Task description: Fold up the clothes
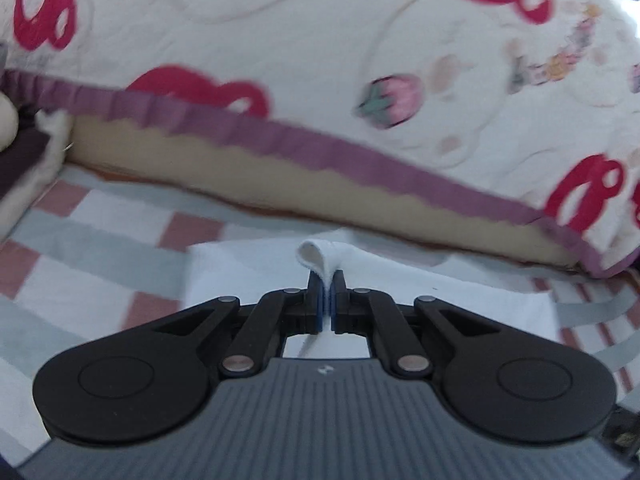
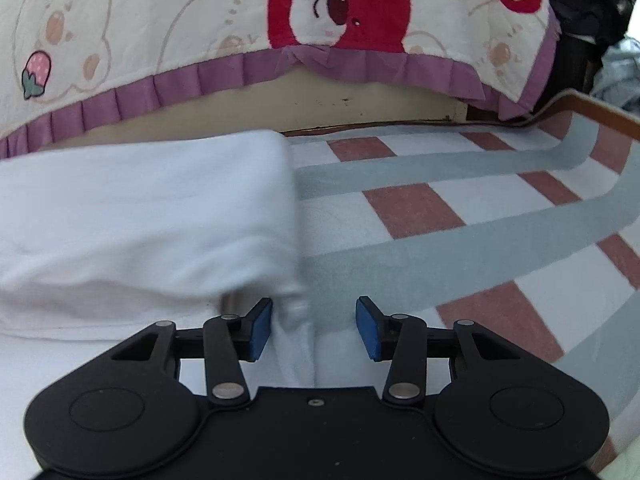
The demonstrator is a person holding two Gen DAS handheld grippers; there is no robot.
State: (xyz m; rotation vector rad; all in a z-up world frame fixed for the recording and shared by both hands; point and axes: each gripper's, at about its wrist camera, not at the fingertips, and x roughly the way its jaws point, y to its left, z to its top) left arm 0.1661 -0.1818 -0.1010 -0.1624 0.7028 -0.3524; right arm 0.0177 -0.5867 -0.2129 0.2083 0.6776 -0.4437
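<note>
A white garment lies on a checked sheet with red squares and grey-blue stripes. My left gripper is shut on a pinched edge of the garment, and a small loop of white cloth sticks up above the fingertips. In the right wrist view the garment is a folded white bundle at the left. My right gripper is open, with a bit of the garment's edge lying between its blue pads. It grips nothing.
A cream blanket with red bears and a purple frill hangs over a beige edge behind the sheet; it also shows in the right wrist view. Dark clutter sits at the far right. The checked sheet stretches to the right.
</note>
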